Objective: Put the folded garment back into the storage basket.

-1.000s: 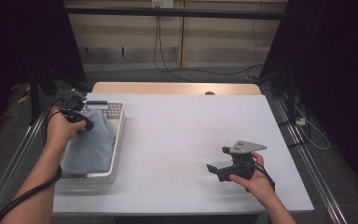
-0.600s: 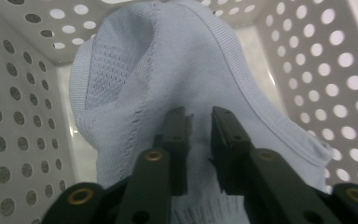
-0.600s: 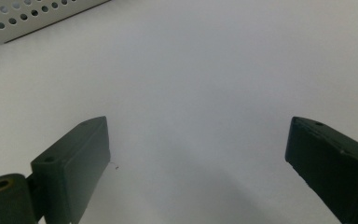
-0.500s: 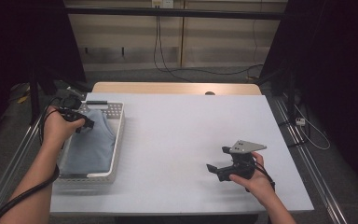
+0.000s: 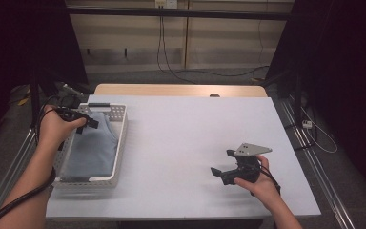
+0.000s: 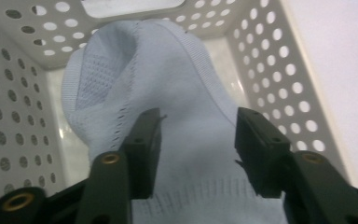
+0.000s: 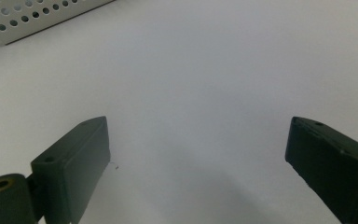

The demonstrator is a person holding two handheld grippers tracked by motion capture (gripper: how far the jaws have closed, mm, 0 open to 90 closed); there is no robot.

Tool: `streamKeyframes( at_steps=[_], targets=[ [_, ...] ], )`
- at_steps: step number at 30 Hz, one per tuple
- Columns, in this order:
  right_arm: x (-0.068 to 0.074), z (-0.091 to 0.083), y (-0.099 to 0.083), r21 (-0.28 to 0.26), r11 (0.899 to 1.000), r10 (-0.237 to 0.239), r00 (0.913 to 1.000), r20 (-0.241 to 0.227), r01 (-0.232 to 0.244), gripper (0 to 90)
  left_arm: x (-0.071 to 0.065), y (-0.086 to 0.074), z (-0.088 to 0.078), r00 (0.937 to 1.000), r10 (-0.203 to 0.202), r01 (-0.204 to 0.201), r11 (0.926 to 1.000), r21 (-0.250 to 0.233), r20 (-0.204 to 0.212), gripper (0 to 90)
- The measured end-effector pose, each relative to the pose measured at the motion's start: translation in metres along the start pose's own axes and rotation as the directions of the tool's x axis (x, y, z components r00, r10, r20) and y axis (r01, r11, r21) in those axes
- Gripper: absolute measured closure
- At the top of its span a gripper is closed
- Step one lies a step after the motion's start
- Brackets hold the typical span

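Note:
A light blue knitted garment (image 5: 93,150) lies in the white perforated basket (image 5: 120,143) at the table's left. My left gripper (image 5: 91,119) hovers over the garment's far end. In the left gripper view its jaws have just been opening; my left gripper (image 6: 200,121) stands open just above the garment (image 6: 186,74), the pads clear of the cloth, with the basket (image 6: 279,70) walls on both sides. My right gripper (image 5: 221,167) rests low on the table near the front right. In the right gripper view my right gripper (image 7: 196,135) is wide open over bare tabletop.
The white table (image 5: 195,129) stretches between the basket and the right hand. A wooden table edge (image 5: 181,89) lies behind it. Cables run over the floor at the back, and metal rails flank both sides. A basket corner (image 7: 28,18) shows far off.
The left gripper's jaws have opened and let go of the blue garment, which now lies flatter in the basket. The left hand shifted slightly left. The right hand has not moved.

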State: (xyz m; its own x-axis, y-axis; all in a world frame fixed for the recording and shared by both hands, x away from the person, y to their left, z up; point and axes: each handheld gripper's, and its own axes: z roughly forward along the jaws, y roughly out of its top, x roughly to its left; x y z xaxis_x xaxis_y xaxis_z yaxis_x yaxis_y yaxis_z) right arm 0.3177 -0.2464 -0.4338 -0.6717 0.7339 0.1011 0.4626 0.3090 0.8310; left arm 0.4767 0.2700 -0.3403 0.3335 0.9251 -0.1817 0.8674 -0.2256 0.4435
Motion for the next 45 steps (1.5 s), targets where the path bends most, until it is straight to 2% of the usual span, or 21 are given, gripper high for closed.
streamKeyframes(
  at_steps=[13,23,27,28,33,45],
  targets=[
    [0.000,0.000,-0.001,0.003,1.000,0.003,1.0000,0.001,-0.003,6.6,-0.010,0.001,0.004,0.9993,0.013,-0.014,0.9995,0.028,0.036,36.3],
    [-0.002,-0.002,-0.002,-0.002,1.000,0.008,1.0000,0.003,-0.008,6.6,-0.020,0.003,0.002,0.9968,0.025,-0.026,0.9995,0.017,0.076,28.1],
    [-0.003,-0.003,-0.002,-0.005,1.000,0.012,0.9999,0.006,-0.012,6.6,-0.025,0.004,0.003,0.9941,0.056,-0.058,0.9979,0.028,0.093,25.9],
    [-0.003,-0.003,-0.002,-0.004,1.000,0.012,0.9999,0.006,-0.012,6.6,-0.027,0.004,0.003,0.9939,0.048,-0.051,0.9985,0.021,0.099,25.4],
    [-0.002,-0.004,-0.002,-0.007,1.000,0.010,0.9999,0.009,-0.009,6.6,-0.032,0.005,0.003,0.9894,0.073,-0.076,0.9969,0.019,0.126,23.3],
    [-0.001,-0.003,-0.002,-0.004,1.000,0.006,1.0000,0.006,-0.006,6.5,-0.045,0.005,0.001,0.9808,0.100,-0.101,0.9949,-0.002,0.167,21.5]
  ],
)
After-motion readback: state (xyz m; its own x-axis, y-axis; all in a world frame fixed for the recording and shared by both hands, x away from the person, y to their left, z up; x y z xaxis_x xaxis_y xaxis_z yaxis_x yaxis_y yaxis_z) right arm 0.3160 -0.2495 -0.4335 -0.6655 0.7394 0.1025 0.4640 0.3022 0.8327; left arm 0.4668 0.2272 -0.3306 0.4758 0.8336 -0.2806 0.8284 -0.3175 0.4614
